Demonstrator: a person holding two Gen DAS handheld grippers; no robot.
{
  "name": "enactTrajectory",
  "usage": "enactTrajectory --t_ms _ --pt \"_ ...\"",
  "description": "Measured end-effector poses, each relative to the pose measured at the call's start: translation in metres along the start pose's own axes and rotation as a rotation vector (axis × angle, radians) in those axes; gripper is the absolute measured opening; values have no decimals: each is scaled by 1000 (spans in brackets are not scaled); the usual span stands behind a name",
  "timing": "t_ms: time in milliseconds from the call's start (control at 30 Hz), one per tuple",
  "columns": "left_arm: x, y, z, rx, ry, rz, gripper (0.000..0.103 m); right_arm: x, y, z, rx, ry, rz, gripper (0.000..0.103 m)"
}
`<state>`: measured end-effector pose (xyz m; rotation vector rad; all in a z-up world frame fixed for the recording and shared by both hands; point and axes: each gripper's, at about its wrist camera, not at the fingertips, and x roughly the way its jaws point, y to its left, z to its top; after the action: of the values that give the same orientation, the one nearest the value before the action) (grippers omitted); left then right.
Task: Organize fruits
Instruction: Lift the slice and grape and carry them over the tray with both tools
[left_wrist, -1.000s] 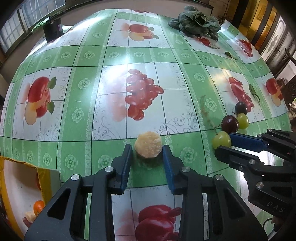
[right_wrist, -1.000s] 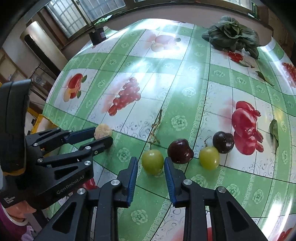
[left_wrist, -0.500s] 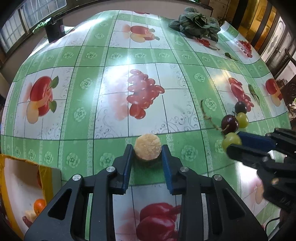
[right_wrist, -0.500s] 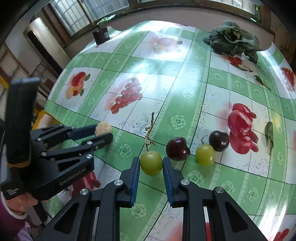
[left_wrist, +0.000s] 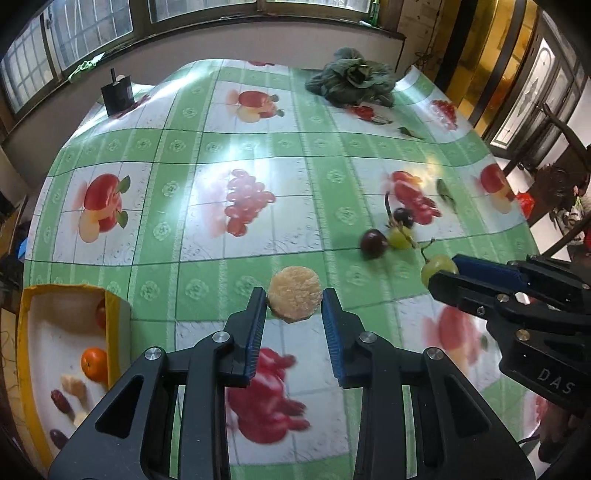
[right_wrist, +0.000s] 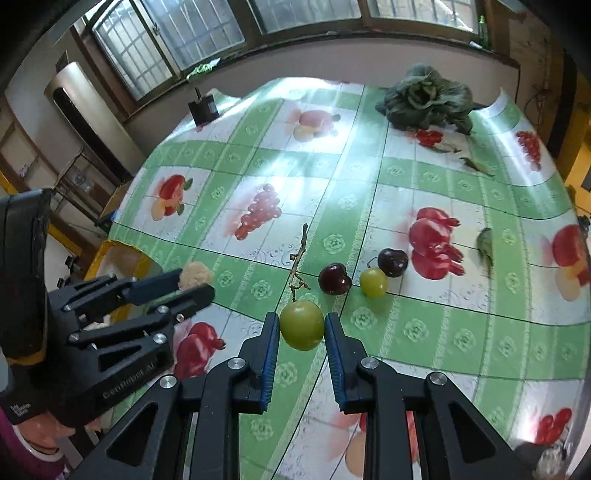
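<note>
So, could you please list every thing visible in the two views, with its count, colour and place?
Green grape: 1, green, between the right claw's fingers.
Round slice: 1, pale yellow, between the left claw's fingers.
Dark cherries: 2, dark red, on the tablecloth either side of a loose grape.
Loose grape: 1, green, between the cherries.
Bare stem: 1, brown, left of the cherries.
Box: 1, yellow, left table edge; holds an orange and other pieces.
Leafy vegetable: 1, dark green, far side.
Black container: 1, far left.
Tablecloth: 1, green and white with fruit prints.
Left claw: 1, black with blue pads.
Right claw: 1, same.
</note>
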<state>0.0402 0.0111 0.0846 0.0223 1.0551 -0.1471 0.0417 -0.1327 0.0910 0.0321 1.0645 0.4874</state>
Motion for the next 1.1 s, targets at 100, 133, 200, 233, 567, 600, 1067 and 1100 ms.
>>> enactTrajectory --t_ms 100,133,200,233,567,600,1067,1100 --pt "-12 -8 -4 8 -8 -7 30 -18 3 -5 5 -33 0 24" --pt "-17 -11 -5 9 -12 -10 30 -22 3 -7 9 -39 5 24" --pt "-25 -15 -8 10 -19 -15 30 -30 5 -11 13 -47 5 24" --pt "-27 -15 -8 11 -20 -14 30 -33 6 -14 13 -49 3 24" --pt "-47 1 -24 -32 -31 11 30 -51 17 -26 18 -70 34 24" --pt "-48 5 -26 -39 -32 17 30 -51 19 -26 16 -69 40 24" --pt "-67 81 -60 -196 -26 108 30 -29 73 -17 -93 -21 104 24" --pt "-69 88 -62 -213 -28 118 30 -25 80 -15 -105 -15 112 24"
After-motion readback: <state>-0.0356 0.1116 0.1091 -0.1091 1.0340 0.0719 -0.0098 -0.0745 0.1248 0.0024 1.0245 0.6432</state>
